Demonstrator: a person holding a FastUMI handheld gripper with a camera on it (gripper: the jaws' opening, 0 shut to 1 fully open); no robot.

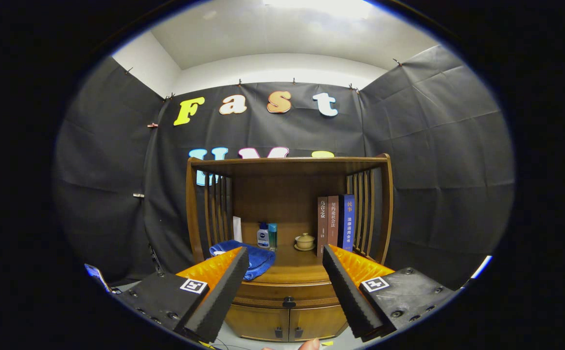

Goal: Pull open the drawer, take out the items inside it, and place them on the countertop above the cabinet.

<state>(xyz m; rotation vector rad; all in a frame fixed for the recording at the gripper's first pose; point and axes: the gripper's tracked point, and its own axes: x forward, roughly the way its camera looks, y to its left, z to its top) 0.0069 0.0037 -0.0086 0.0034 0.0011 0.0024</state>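
Black cloth walls are enclosing a wooden cabinet (287, 233) standing beyond the gripper (286, 272). Jaws are spreading wide, gripping nothing. Closed drawer (287, 294) is sitting between the fingers, knob (289, 302) centred. Countertop (292, 270) is carrying books (336, 221), blue towel (258, 257), bottle (263, 236), small lidded pot (305, 240).

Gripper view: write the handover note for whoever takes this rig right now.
Gripper: fingers open, nothing between them, held back from the cabinet and aimed at its front.
Small wooden cabinet: the curved drawer with the dark knob sits just ahead, between the fingers, and is closed. Below it are two small doors.
Countertop above the drawer already carries a blue folded cloth, two small bottles, a pale lidded cup on a saucer and three upright books.
Done: nothing yet.
Left: grip the knob, pull the drawer open, lift out its contents, set them on the countertop.
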